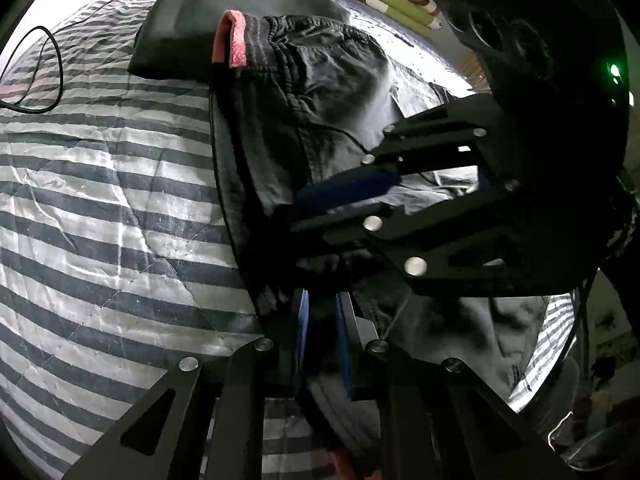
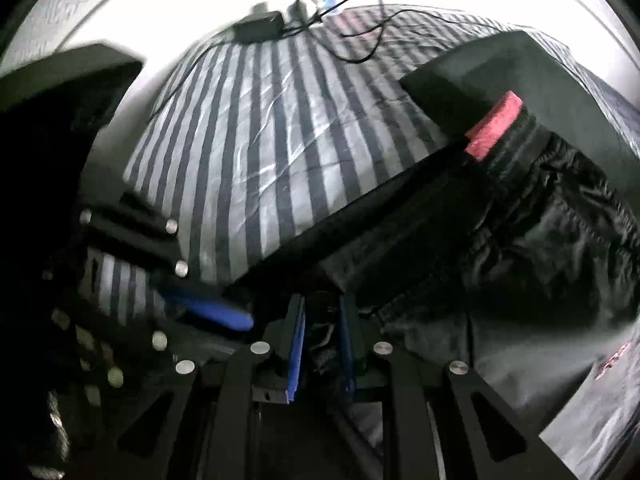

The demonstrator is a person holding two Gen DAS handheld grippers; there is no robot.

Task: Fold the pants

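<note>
Pinching the dark pants [image 1: 320, 92] hem, both left tongs [image 1: 322, 312] and right tongs [image 2: 322, 332] narrowly closed

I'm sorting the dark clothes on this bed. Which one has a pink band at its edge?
The crumpled dark pants both grippers hold, pink at the waistband. The flat folded dark garment beyond them shows no pink.

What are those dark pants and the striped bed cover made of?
The pants look like thin, slightly shiny woven cloth, perhaps nylon: crinkled, with a gathered waistband lined in fuzzy pink. The striped cover looks like soft quilted cotton, judging by its stitch lines and creases.
</note>
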